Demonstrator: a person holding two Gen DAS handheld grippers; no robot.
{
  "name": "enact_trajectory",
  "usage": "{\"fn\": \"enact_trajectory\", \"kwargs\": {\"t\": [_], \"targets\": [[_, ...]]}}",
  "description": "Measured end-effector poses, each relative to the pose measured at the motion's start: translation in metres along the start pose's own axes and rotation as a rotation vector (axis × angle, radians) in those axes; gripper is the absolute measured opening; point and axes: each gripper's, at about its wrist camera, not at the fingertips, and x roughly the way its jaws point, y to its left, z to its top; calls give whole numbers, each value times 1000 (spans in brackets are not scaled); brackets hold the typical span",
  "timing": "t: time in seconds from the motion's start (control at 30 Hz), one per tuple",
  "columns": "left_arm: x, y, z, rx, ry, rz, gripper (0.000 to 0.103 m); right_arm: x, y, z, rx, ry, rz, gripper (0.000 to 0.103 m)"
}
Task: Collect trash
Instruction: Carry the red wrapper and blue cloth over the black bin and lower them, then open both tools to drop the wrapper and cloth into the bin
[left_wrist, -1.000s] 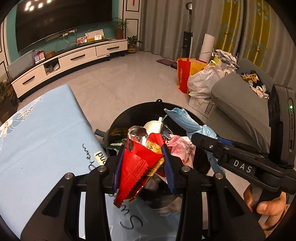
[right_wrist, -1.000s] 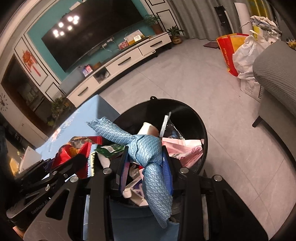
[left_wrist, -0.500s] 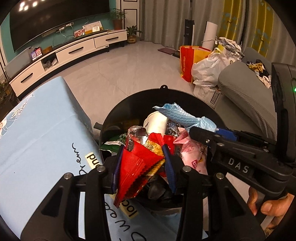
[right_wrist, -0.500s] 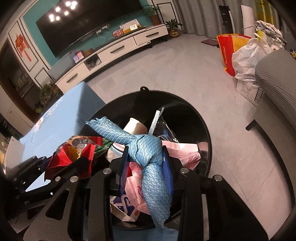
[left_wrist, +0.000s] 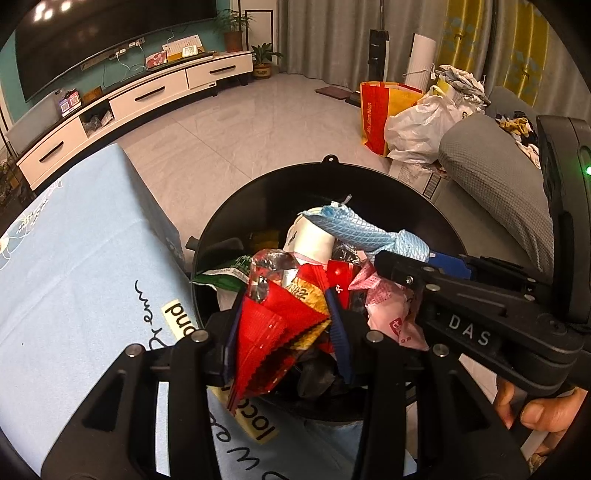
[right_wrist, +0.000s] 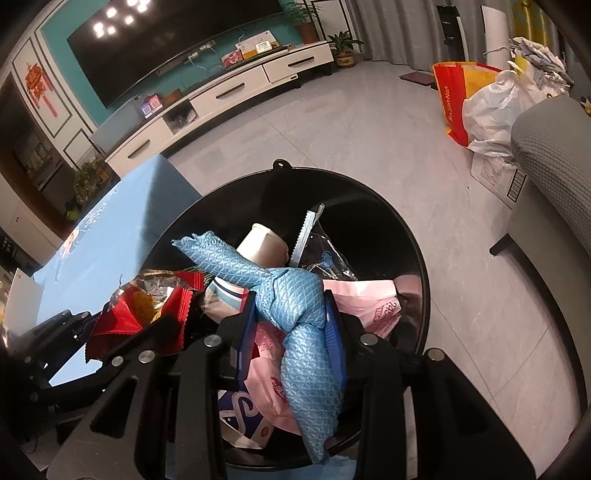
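Wrappers and cloth held over the bin, not yet let go

Both grippers hang over the black bin (left_wrist: 436, 218), which stands on the floor against the edge of the blue-covered table (left_wrist: 74, 258). That placement makes sense: anything released from here should fall inside the rim, not on the tiles.

The left gripper (left_wrist: 284, 325) has its jaws partly closed on a bunch of red wrappers (left_wrist: 273, 332), the blue pads pressing each side of the crumpled foil. The bunch is bulky, so the jaws stand fairly wide apart while gripping. The right gripper (right_wrist: 291, 332) is narrower, its jaws clamped on a knotted blue cloth (right_wrist: 295, 306) just at the knot; one tail sticks up to the left and the other hangs below the fingers. Gripping at the knot probably keeps the limp fabric from slipping.

The bin is already well filled: a paper cup (right_wrist: 262, 247), a pink bag (right_wrist: 369, 302) and clear plastic lie in it.

The left view shows the wrappers close up, the printed lettering on the tablecloth, and a hand (left_wrist: 535, 413) on the right gripper's handle. The right view shows deeper into the bin, its far wall and the cup's open mouth, which the left view partly hides behind the wrappers. Judging by this, release is the next step.
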Motion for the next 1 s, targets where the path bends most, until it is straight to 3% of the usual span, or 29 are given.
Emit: {"fn": "enact_trajectory", "kwargs": {"t": [1.0], "targets": [[6, 7, -4, -10, 17, 19, 53, 3, -2, -2, 5, 5, -1, 44]]}}
